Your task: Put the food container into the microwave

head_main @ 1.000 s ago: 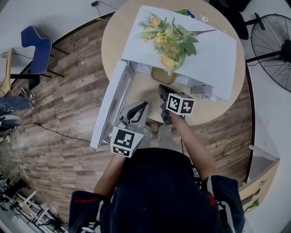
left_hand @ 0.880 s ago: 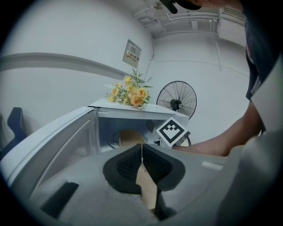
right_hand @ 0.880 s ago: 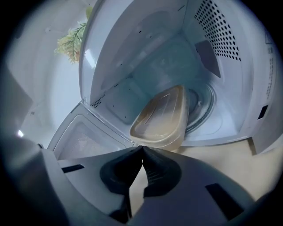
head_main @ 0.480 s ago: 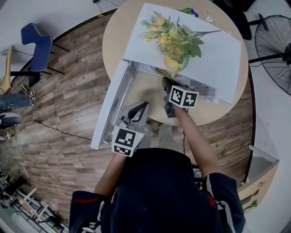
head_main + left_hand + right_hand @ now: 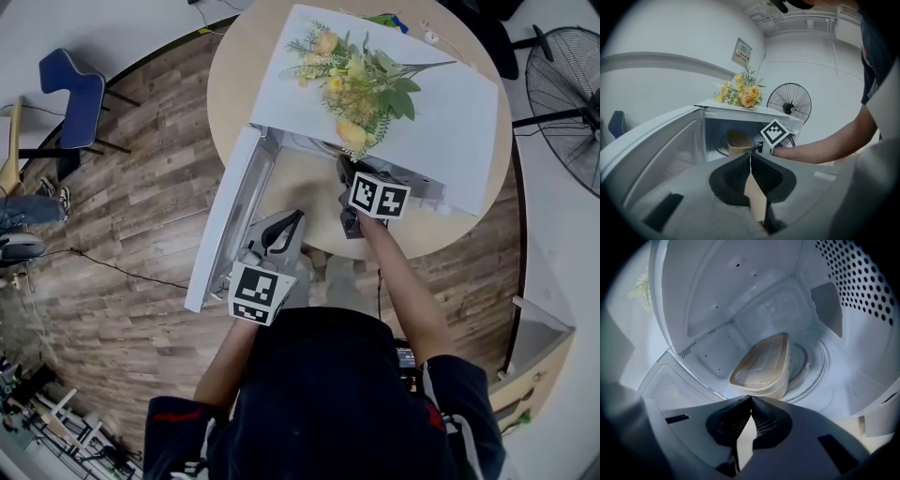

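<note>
The tan lidded food container [image 5: 764, 364] sits inside the white microwave [image 5: 441, 122] on the round turntable, also visible in the left gripper view as the container [image 5: 739, 140] deep in the cavity. My right gripper [image 5: 751, 399] reaches into the cavity's mouth, and its jaws are closed at the container's near rim. From the head view the right gripper [image 5: 345, 178] disappears under the microwave's top edge, which hides the container. My left gripper [image 5: 296, 217] hangs back before the open door [image 5: 230, 220], shut with nothing in it.
The microwave stands on a round wooden table [image 5: 234, 84], its door swung open to the left. Artificial yellow flowers [image 5: 361, 80] lie on its top. A floor fan [image 5: 567, 94] stands at the right and a blue chair [image 5: 70, 94] at the left.
My right gripper has moved forward with the container from in front of the opening into the cavity, so the container has gone out of the head view. The left gripper has stayed put.
</note>
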A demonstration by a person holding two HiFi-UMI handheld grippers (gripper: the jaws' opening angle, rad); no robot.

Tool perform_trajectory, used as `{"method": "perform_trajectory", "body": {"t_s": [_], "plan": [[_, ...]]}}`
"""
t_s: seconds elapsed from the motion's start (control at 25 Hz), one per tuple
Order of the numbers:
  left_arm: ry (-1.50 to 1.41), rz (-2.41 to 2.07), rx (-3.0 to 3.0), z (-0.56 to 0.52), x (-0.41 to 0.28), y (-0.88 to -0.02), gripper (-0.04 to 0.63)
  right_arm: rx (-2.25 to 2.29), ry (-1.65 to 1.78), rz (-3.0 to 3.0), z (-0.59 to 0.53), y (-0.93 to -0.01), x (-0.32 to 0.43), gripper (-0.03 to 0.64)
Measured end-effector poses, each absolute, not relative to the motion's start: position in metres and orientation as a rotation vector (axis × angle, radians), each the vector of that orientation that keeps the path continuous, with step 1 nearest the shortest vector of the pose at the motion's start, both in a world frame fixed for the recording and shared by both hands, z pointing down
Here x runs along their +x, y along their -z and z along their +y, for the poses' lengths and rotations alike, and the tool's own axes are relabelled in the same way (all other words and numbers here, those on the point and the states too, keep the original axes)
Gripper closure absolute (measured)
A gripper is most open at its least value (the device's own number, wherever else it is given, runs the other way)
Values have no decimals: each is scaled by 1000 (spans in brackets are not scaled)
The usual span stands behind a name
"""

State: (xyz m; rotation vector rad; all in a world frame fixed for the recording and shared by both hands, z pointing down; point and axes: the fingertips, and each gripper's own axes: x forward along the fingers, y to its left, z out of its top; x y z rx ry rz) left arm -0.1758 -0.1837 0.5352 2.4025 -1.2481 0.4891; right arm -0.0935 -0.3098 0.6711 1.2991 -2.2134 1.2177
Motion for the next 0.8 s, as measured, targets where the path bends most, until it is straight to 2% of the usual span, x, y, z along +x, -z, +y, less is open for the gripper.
{"method": "perform_trajectory", "body": {"t_s": [0.48, 0.8], "plan": [[-448, -1265, 2450, -170, -167, -516, 572, 1309, -1261, -2260, -277, -642, -83, 606], [-403, -1310, 2497, -162, -167, -488, 572, 1155, -1100, -2413, -239, -582, -92, 606]]}}
